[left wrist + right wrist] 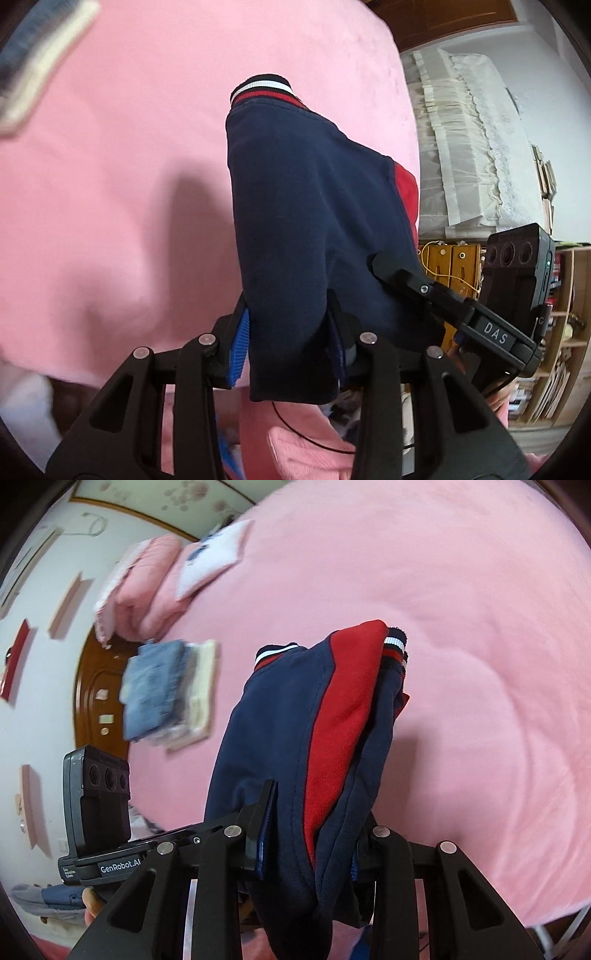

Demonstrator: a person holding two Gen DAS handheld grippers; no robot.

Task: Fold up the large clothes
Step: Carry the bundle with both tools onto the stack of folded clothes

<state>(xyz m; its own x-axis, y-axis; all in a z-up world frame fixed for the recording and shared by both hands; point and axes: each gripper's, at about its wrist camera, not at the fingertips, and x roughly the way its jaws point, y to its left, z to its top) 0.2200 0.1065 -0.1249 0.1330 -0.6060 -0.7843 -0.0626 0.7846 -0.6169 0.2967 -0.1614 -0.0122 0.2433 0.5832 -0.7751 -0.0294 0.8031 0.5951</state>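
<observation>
While both pairs of fingers are pinching cloth, the left gripper (291, 339) has its blue-padded fingers (239, 343) pressed onto the near edge of a navy garment (306, 206), and the right gripper (308, 845) clamps another part of the same garment (266, 738) between its own fingers (266, 823). In the left wrist view the navy cloth runs away from the fingers toward a striped rib band (264, 88) of navy, white and red at its far end, with a red panel (406, 188) showing along its right side. The right gripper's black finger (399, 273) reaches in from the right and touches the cloth's right edge. In the right wrist view the garment is bunched in several layers, a broad red panel (343, 709) running up its middle and striped ribbing (395, 651) at the far tip.

The garment is held up above a pink bed (129, 166), which fills most of both views (461, 627); a shadow lies on the bedcover to the left of the cloth. On the bed well beyond the garment sits a blurred stack of folded clothes (166, 694), denim blue over cream, and farther off a pink pillow (147, 579). A wooden headboard (99, 686) stands behind the stack. The left gripper's camera housing (99, 794) appears at the left of the right wrist view.
</observation>
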